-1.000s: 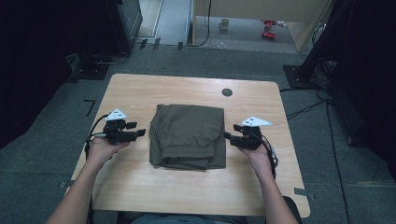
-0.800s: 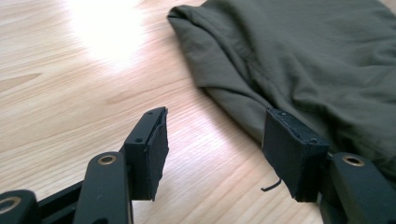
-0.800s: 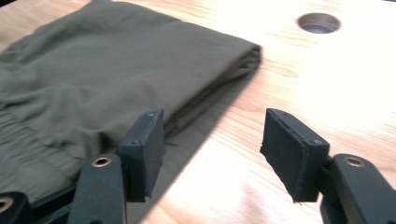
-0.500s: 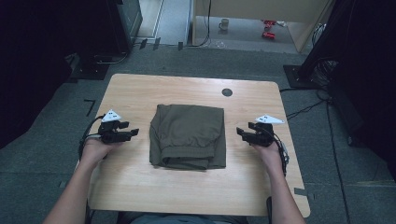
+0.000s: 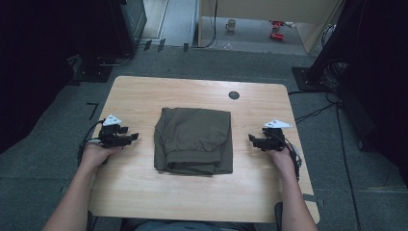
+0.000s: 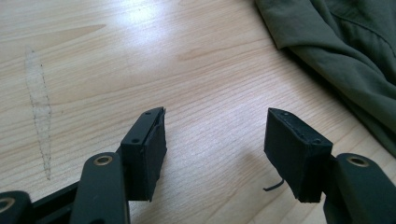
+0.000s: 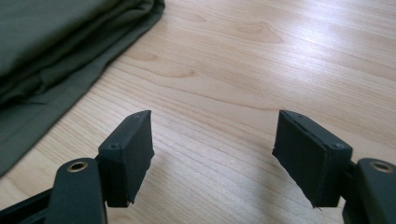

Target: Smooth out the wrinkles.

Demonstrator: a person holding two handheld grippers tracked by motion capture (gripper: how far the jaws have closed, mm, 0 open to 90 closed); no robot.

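Around the wooden table (image 5: 144, 192) the room is a grey carpeted floor (image 5: 43, 159), with dark equipment at the sides and cables (image 5: 312, 113) on the right. No brand or writing can be read anywhere. On the middle of the table lies the folded olive garment (image 5: 195, 139), flat. Beside it, apart from the cloth, the left gripper (image 5: 132, 138) and the right gripper (image 5: 252, 139) have their jaws spread with nothing between; the right jaws have just been opening. Near the far edge sits a small dark round hole (image 5: 234, 95).

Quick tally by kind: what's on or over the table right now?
Folded olive garment: 1
Grippers: 2, left gripper and right gripper, both open, holding nothing
Dark round spot on the table: 1
Total: 4
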